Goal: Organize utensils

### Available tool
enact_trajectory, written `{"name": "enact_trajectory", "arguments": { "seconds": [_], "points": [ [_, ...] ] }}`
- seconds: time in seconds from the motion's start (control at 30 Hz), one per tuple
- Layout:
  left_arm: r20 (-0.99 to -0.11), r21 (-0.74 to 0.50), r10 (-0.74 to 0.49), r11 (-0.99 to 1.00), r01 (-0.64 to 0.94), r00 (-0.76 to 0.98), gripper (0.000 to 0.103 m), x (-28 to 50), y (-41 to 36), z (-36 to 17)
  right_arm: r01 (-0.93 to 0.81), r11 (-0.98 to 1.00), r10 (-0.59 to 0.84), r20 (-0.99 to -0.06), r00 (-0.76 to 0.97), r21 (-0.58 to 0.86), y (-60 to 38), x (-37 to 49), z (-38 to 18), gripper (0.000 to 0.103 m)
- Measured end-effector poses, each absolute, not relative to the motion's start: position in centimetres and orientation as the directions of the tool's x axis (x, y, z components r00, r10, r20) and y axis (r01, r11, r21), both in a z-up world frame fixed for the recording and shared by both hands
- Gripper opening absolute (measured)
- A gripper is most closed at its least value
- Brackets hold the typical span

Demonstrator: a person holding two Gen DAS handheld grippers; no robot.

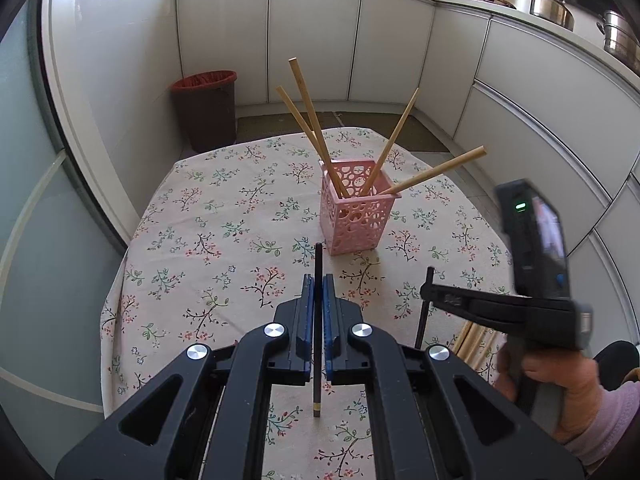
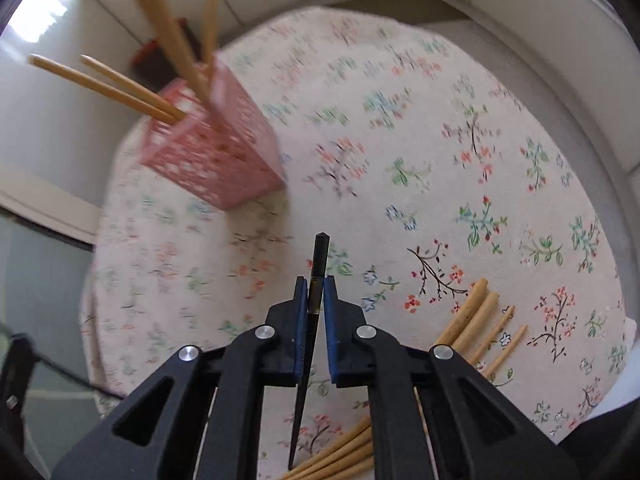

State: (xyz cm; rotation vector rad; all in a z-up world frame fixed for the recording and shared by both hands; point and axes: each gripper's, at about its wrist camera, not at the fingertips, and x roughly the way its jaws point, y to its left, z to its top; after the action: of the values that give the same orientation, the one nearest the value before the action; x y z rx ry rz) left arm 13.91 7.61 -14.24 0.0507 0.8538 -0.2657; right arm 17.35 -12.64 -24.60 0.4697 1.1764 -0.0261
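Observation:
A pink perforated basket [image 1: 354, 210] stands on the floral tablecloth and holds several wooden chopsticks [image 1: 310, 120] that lean outward. My left gripper [image 1: 318, 280] is shut on a black chopstick [image 1: 318, 264], held in front of the basket. My right gripper [image 2: 316, 286] is shut on another black chopstick [image 2: 320, 256], with the basket [image 2: 212, 152] to its upper left. The right gripper also shows in the left wrist view [image 1: 430, 290], right of the left one, with its chopstick [image 1: 424, 312] upright. Loose wooden chopsticks [image 2: 476, 320] lie on the cloth under the right gripper.
The round table [image 1: 224, 208] has edges close on all sides. A brown bin with a red liner [image 1: 206, 108] stands on the floor behind it. White cabinets [image 1: 312, 36] curve around the back and right. More loose chopsticks [image 2: 340, 456] lie at the near edge.

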Motion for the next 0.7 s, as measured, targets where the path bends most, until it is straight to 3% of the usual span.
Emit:
{"name": "enact_trajectory", "arguments": {
  "seconds": [0.13, 0.43, 0.53, 0.7],
  "points": [
    [-0.735, -0.081, -0.231, 0.963, 0.256, 0.637, 0.003, 13.0, 7.3, -13.3, 0.147, 0.896, 0.296, -0.81, 0.506, 0.419, -13.5, 14.0, -20.4, 0.007],
    [-0.715, -0.134, -0.267, 0.959, 0.249, 0.646, 0.003, 10.5, 6.0, -11.8, -0.029, 0.929, 0.296, -0.694, 0.657, 0.369, -13.9, 9.3, -12.6, 0.006],
    [-0.712, -0.126, -0.259, 0.962, 0.244, 0.653, 0.003, 9.9, 5.9, -11.1, -0.027, 0.928, 0.301, -0.707, 0.64, 0.371, -14.2, 8.7, -12.4, 0.006],
    [-0.692, -0.118, -0.254, 0.963, 0.242, 0.676, 0.003, 9.3, 5.9, -10.0, 0.147, 0.908, 0.287, -0.84, 0.46, 0.391, -15.9, 11.9, -17.2, 0.013]
  ]
}}
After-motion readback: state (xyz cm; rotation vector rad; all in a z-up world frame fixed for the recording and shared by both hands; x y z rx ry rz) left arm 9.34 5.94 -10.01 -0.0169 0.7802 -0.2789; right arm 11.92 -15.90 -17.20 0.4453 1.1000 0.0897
